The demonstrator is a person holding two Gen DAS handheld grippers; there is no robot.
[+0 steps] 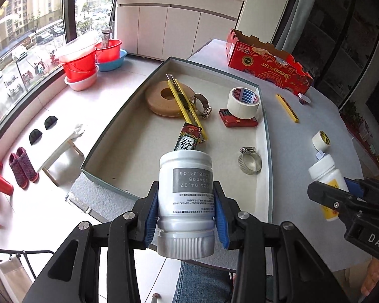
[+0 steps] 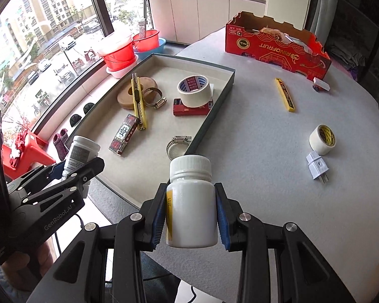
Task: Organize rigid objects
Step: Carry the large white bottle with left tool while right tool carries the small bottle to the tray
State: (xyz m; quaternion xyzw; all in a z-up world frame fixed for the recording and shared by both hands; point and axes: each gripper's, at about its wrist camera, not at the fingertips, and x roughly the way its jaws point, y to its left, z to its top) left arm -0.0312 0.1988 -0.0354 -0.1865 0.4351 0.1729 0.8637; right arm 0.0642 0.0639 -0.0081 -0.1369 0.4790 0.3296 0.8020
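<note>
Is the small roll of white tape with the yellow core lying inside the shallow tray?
No, the small tape roll lies on the grey table, outside the tray, beside a white plug.

The silver jar [image 1: 185,197] in my left jaws shows upside-down dates, "04.07" and "04.06". My left tool [image 2: 55,202] says "GenRobot.AI". My right tool [image 1: 361,209] says "DAS". Far ahead, the red box [image 2: 275,43] reads "RINOFRUIT" upside down.

The left bottle [image 1: 185,197] is silver-white with a grey label; the right bottle [image 2: 192,207] is white with a yellow label edge. The tray [image 1: 262,136] is grey-green outside, cream inside. The knife [image 1: 185,106] is yellow, the box [image 2: 278,48] red with gold print.
</note>
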